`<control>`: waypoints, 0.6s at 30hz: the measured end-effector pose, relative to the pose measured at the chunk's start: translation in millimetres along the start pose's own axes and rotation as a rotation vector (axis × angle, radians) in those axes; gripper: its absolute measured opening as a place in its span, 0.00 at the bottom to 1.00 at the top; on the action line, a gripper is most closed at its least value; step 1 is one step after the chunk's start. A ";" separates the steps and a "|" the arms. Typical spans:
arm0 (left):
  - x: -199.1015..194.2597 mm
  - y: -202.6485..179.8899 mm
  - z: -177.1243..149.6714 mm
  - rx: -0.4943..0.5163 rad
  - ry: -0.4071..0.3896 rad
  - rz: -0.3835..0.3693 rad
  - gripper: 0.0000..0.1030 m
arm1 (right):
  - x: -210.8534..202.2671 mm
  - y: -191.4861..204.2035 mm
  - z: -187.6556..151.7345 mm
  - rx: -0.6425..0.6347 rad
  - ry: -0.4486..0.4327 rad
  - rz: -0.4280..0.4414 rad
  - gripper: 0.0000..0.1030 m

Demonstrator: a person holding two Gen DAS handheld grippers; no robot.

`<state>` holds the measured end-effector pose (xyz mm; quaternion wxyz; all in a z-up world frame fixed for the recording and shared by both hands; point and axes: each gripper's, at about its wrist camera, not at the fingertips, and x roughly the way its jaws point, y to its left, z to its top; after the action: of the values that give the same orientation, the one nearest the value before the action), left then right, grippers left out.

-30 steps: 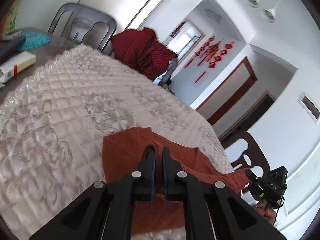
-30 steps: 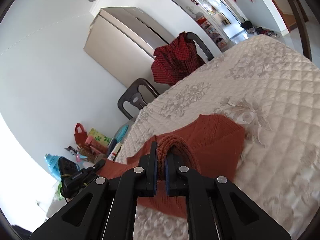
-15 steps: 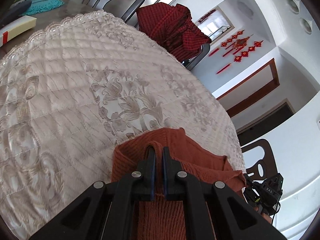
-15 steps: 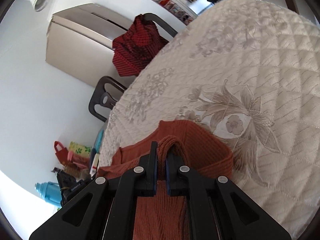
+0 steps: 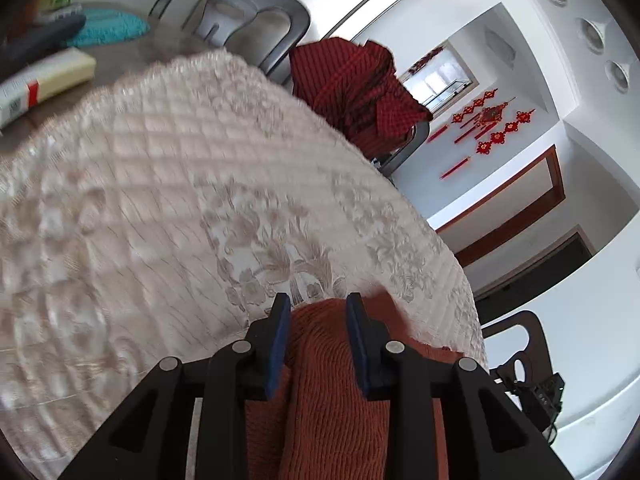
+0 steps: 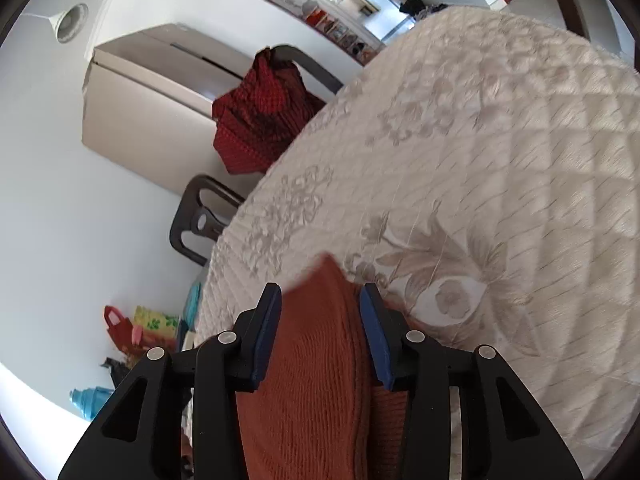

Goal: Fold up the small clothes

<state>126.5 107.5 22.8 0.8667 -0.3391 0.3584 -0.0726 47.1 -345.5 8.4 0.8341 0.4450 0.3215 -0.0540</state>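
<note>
A rust-orange knit garment lies on the cream quilted table cover, close under both cameras. The jaws of my left gripper are opening, and a ridge of the knit runs between the blue pads without being pinched. In the right wrist view the same garment stretches under and between the fingers of my right gripper, whose jaws are also opening and stand wider apart. Its far corner rests on the cover. Most of the garment is hidden beneath the gripper bodies.
A red checked garment hangs over a chair back at the table's far edge. A grey chair, a white box and a teal cloth are far left. A dark chair stands right. A fridge and bags are beyond.
Both grippers were shut on folds of the rust garment; now their jaws have parted and the folds lie loose. The garment sits lower and closer in both views.
</note>
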 end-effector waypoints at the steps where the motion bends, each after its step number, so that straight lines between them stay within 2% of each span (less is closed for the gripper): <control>1: -5.8 -3.3 -2.5 0.024 -0.011 -0.003 0.30 | -4.4 0.5 0.2 -0.002 -0.009 0.002 0.41; 4: -19.4 -15.9 -17.3 0.113 -0.010 -0.006 0.30 | -20.9 12.9 -10.2 -0.083 -0.027 0.019 0.41; 8: -25.8 -30.9 -50.9 0.225 0.043 -0.008 0.30 | -30.6 32.2 -41.2 -0.228 0.001 -0.025 0.41; 14: -29.7 -58.1 -92.8 0.370 0.072 0.015 0.30 | -28.8 51.4 -102.2 -0.424 0.080 -0.128 0.38; 18: -21.8 -99.3 -118.7 0.487 0.080 -0.020 0.30 | -15.7 68.2 -125.7 -0.500 0.108 -0.126 0.38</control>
<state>42.6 -23.5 37.9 0.9074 -0.1204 0.3609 -0.1788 -1.0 -210.1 15.9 0.8948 0.2063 0.3960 -0.0009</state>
